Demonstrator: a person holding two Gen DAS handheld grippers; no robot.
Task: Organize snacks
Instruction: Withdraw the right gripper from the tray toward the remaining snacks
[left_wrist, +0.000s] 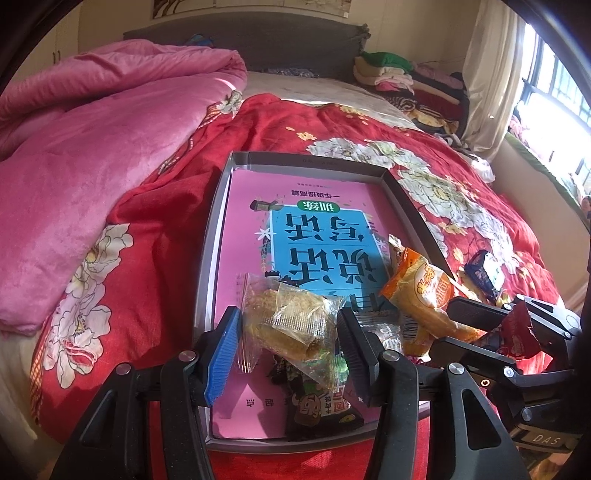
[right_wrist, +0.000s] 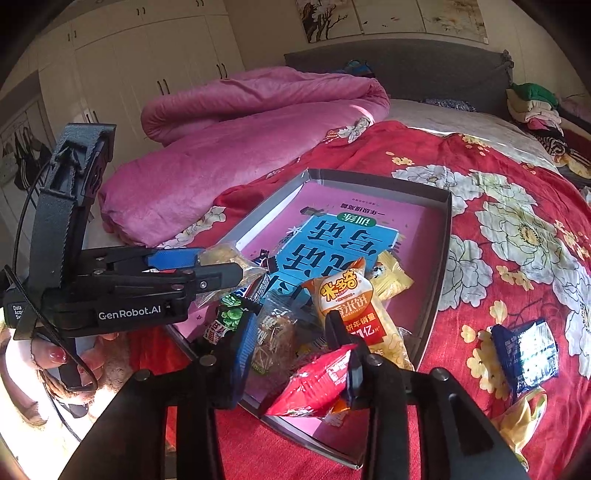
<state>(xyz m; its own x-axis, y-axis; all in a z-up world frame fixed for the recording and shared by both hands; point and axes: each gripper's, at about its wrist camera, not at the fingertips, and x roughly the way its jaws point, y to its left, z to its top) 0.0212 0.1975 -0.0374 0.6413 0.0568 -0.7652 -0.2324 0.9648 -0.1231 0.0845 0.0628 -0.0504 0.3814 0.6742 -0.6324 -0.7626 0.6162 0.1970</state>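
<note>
Left gripper (left_wrist: 288, 332) is clamped on a clear bag of yellowish snacks (left_wrist: 291, 325), holding it just over the near end of the grey tray (right_wrist: 441, 258) on the red floral bedspread (left_wrist: 155, 206). Right gripper (right_wrist: 295, 354) sits partly open: the red packet (right_wrist: 314, 384) leans on its right finger, left pad clear of it. An orange rice-cracker pack (right_wrist: 351, 306) lies in the tray; 1 blue packet (right_wrist: 528, 354) is outside, on the bedspread.

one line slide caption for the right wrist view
Right gripper over a red snack packet at the box edge, left gripper holding a clear bag.
</note>
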